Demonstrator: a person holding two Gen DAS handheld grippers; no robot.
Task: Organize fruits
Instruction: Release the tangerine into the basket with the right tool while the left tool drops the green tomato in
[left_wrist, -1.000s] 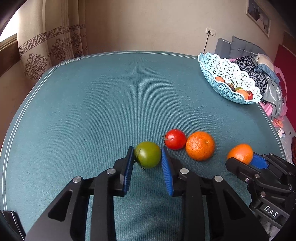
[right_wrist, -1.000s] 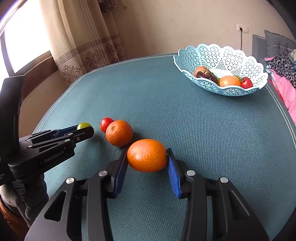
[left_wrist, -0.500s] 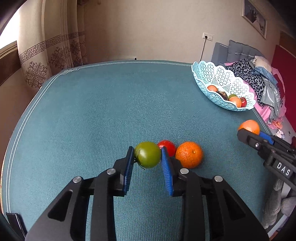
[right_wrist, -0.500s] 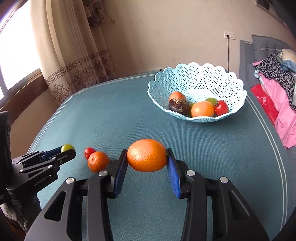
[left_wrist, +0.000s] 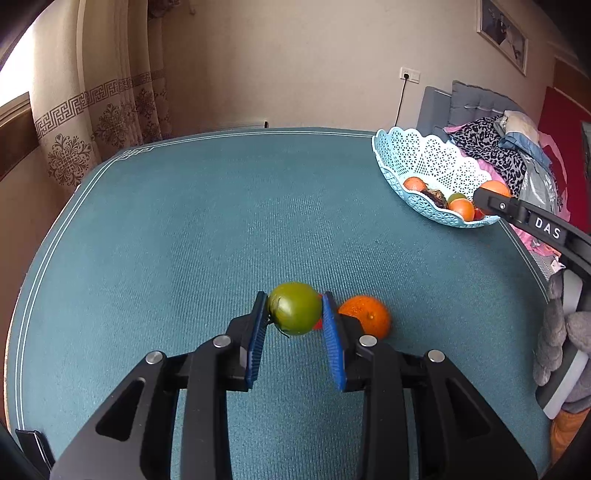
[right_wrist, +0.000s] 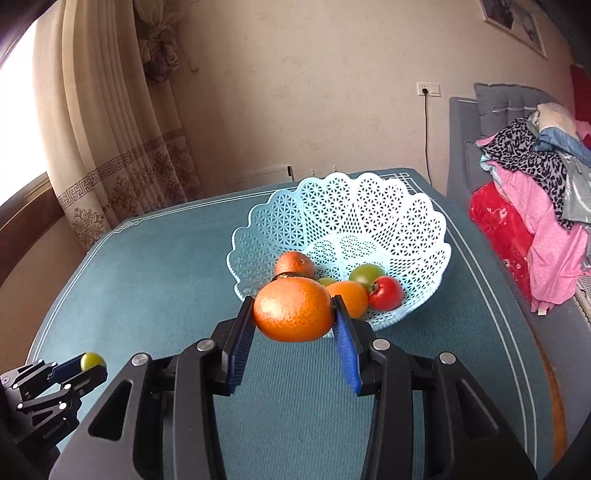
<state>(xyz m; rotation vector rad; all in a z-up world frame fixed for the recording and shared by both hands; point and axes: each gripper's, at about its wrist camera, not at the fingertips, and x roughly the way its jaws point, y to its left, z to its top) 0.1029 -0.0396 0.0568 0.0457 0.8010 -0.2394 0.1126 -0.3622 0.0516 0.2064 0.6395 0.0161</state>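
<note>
My left gripper (left_wrist: 294, 314) is shut on a green tomato (left_wrist: 294, 313) and holds it above the teal table. An orange (left_wrist: 365, 320) lies on the table just right of it; a red tomato (left_wrist: 317, 325) is almost hidden behind the fingers. My right gripper (right_wrist: 293, 314) is shut on an orange (right_wrist: 293, 314), raised just in front of the light blue lattice basket (right_wrist: 406, 221). The basket holds several fruits, among them a red tomato (right_wrist: 386, 292). In the left wrist view the right gripper (left_wrist: 491, 195) hovers at the basket (left_wrist: 424, 158).
The teal table (left_wrist: 184, 240) fills both views. A bed with piled clothes (right_wrist: 535, 206) stands right of the table. Curtains (right_wrist: 110, 147) and a window are at the left. The left gripper (right_wrist: 86, 363) shows at the lower left of the right wrist view.
Both grippers rose and moved on with their fruits. The right gripper carried its orange from mid-table up to the basket. The left gripper lifted the green tomato higher.
</note>
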